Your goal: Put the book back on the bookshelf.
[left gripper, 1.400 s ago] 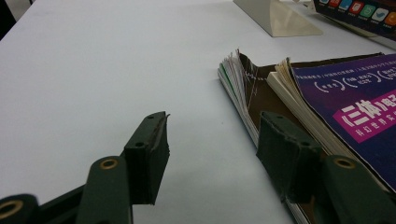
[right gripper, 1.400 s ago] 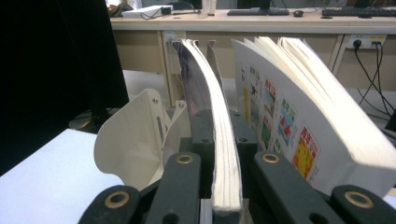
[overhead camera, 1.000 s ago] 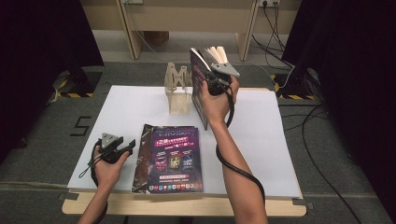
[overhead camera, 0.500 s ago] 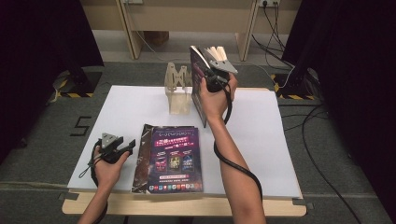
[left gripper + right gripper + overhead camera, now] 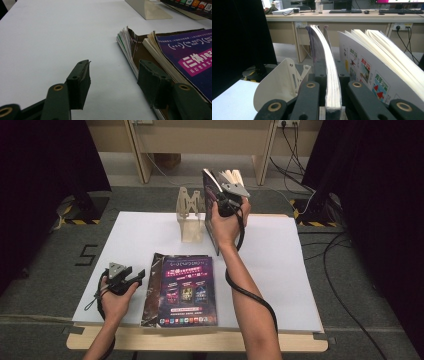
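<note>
Magazine (image 5: 212, 215) upright beside wooden book stand (image 5: 190, 215), pinched at its edge between closed jaws of right gripper (image 5: 226, 202), arm stretched far over white table (image 5: 280, 270). Left gripper (image 5: 131, 277) resting low, jaws spread, gripping nothing, just beside 2 stacked magazines (image 5: 185, 290); lower cover mostly hidden

My tabletop (image 5: 280, 285) is a white sheet laid over a wooden board whose edge shows along the near side. A stack of books with a purple cover on top (image 5: 185, 290) lies flat on it, just beside my left claw (image 5: 131, 276), on its right. Farther off, next to my right claw (image 5: 220, 195), a beige slotted book stand (image 5: 189, 217) sits on the tabletop, to that claw's left.
</note>
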A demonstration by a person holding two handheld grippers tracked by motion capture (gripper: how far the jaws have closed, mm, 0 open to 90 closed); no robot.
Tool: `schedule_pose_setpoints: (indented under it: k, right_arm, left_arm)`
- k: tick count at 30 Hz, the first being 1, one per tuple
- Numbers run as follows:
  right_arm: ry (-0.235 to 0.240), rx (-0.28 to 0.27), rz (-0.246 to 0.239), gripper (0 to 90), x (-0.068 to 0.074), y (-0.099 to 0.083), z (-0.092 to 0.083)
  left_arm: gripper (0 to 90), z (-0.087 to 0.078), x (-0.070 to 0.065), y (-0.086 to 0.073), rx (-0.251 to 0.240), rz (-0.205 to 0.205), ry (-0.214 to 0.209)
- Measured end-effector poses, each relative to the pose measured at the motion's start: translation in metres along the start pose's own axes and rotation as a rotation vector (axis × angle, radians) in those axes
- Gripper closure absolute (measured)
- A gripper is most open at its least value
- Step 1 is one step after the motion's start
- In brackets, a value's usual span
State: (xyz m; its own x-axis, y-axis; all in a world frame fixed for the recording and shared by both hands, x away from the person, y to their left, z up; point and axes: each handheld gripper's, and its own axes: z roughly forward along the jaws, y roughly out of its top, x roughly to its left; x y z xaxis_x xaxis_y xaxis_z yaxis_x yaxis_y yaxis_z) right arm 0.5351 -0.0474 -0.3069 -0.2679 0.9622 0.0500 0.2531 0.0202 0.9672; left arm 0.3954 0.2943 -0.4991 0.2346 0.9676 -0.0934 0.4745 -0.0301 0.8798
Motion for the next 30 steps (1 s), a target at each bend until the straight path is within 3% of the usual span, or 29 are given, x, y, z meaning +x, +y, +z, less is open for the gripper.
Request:
schedule_pose_setpoints:
  k: [20,30]
  right_arm:
    - [0.004,0.014,-0.021,84.6,0.0055,-0.0056,0.0052]
    - [0.023,0.053,0.002,82.7,0.0001,-0.0059,-0.0011]
  left_arm:
    - [42.3,-0.0003,0.0003,0.0,0.0,-0.001,0.0]
    - [42.3,-0.0002,-0.0004,0.0001,0.003,0.006,0.001]
